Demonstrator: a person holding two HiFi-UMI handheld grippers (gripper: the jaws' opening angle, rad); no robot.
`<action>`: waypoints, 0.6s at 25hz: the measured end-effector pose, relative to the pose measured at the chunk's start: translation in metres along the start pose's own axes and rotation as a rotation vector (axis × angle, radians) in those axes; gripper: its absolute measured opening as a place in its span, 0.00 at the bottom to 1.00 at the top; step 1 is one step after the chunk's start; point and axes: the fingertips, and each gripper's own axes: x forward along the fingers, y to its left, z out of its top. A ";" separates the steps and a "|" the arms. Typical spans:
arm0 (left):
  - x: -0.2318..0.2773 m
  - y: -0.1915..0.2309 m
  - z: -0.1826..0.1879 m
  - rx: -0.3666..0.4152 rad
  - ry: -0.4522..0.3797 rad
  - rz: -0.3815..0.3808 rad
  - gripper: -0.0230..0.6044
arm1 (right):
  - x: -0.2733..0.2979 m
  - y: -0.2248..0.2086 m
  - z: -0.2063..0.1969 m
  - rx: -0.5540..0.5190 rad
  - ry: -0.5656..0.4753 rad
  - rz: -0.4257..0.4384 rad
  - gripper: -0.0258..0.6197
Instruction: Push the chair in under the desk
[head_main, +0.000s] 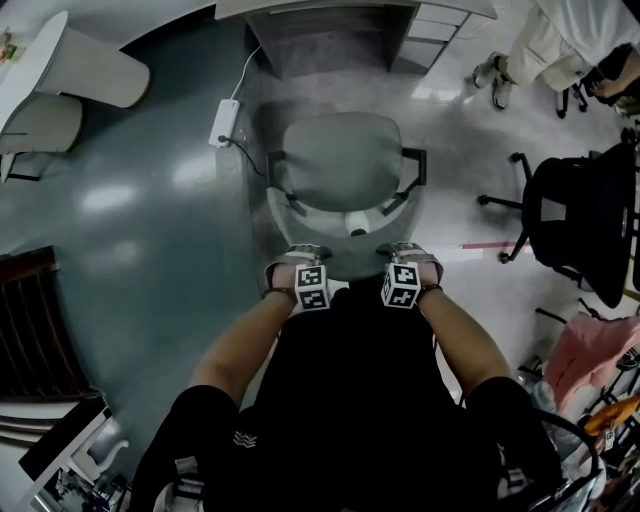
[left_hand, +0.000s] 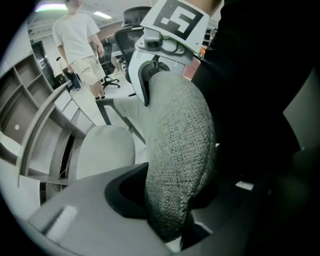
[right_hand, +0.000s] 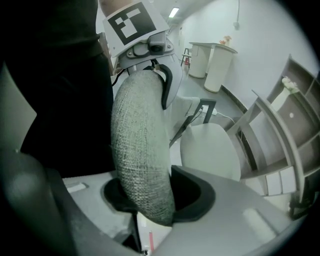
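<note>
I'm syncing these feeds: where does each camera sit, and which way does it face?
Head view: on the person's head, facing steeply down at the chair and desk; shows forearms, left gripper, right gripper.
Left gripper view: rides that gripper, looks along jaws clamped on the backrest; shows the right gripper.
Right gripper view: likewise, opposite side; shows the left gripper.
Both gripper views share the backrest and seat.
</note>
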 end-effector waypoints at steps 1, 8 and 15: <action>0.001 0.006 0.001 -0.005 0.000 -0.001 0.29 | 0.000 -0.007 -0.001 -0.004 0.000 0.002 0.26; -0.003 0.058 0.001 -0.030 0.007 -0.015 0.29 | -0.004 -0.062 -0.002 -0.014 -0.012 0.013 0.26; -0.009 0.122 0.006 -0.061 0.025 -0.008 0.29 | -0.012 -0.126 -0.006 -0.030 -0.022 0.021 0.26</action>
